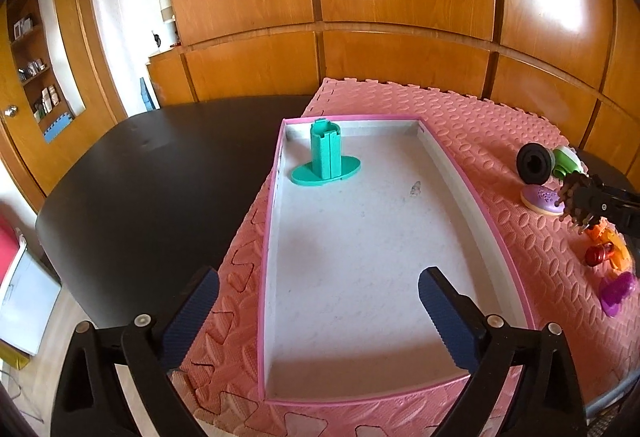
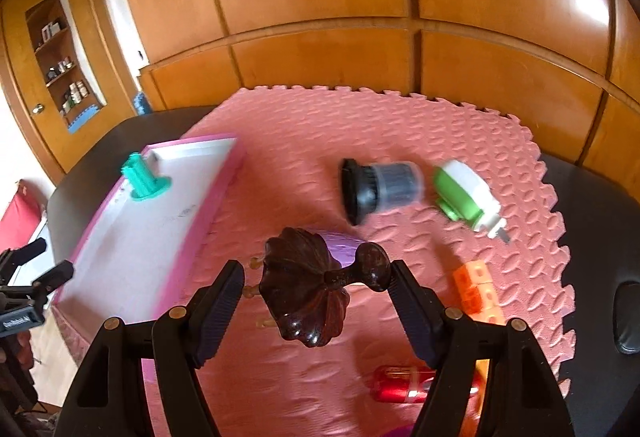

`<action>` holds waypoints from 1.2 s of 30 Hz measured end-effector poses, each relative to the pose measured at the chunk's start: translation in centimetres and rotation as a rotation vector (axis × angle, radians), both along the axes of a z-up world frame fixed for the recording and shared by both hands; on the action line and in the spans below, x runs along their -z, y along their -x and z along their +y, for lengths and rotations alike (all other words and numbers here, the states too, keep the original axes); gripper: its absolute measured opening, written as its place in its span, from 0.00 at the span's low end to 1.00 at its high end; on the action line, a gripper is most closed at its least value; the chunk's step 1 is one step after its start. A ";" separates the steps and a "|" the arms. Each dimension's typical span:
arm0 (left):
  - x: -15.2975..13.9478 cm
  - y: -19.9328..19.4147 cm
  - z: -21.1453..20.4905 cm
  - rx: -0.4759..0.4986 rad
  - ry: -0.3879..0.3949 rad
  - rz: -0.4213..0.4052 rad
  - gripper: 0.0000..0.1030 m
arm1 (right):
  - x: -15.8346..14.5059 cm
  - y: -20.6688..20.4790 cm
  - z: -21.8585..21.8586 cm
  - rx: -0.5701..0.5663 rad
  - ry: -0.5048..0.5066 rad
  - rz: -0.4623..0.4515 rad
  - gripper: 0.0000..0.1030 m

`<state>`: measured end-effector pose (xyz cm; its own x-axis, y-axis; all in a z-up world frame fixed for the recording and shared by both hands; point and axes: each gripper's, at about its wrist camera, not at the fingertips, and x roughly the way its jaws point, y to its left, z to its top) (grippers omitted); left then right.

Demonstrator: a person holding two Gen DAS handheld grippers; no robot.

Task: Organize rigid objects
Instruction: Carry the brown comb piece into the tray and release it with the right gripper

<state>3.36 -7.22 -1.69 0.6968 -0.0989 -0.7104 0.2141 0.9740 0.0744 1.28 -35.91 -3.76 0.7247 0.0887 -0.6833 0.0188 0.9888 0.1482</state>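
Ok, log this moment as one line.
left gripper: open, empty, over tray | right gripper: shut on brown wooden massager above mat | tray holds: green stand

The purple doughnut (image 2: 344, 245) hides behind the dark wooden massager (image 2: 308, 289); the red cylinder (image 2: 404, 384) is blurred.

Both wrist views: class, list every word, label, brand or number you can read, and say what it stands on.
None can be read for certain.
White lettering on the left gripper body: too small and blurred.
Faint grey marks on the tray floor: unreadable.
Labels on the shelf items: too small.
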 end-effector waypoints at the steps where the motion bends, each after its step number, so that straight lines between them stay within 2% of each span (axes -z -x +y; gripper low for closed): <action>1: 0.0 0.1 0.1 0.000 0.000 0.001 0.98 | -0.2 0.0 0.7 -0.011 0.007 -0.004 0.72; 12: 0.1 0.3 2.3 -0.046 0.034 0.012 1.00 | -1.7 -0.9 9.2 -0.166 -0.026 -0.037 0.72; 17: 0.1 0.2 4.0 -0.084 0.053 0.009 1.00 | -1.4 -2.8 12.8 -0.221 -0.046 -0.008 0.72; 22: 0.3 -0.5 7.0 -0.165 0.074 0.009 1.00 | -0.8 -4.9 15.8 -0.269 -0.039 0.035 0.72; 30: 0.7 -1.1 10.7 -0.256 0.103 0.003 1.00 | 1.0 -10.0 19.7 -0.295 -0.061 0.108 0.72; 33: 1.1 -1.4 11.0 -0.264 0.115 0.019 1.00 | 2.0 -13.0 21.7 -0.290 -0.030 0.115 0.73; 36: 1.2 -1.4 11.2 -0.260 0.114 0.023 1.00 | 2.5 -14.9 22.7 -0.287 -0.044 0.135 0.70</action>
<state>4.76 3.95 -2.92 0.6934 0.0006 -0.7206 -0.0432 0.9982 -0.0407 16.20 -13.24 -6.24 0.5686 0.3078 -0.7629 -0.2378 0.9493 0.2057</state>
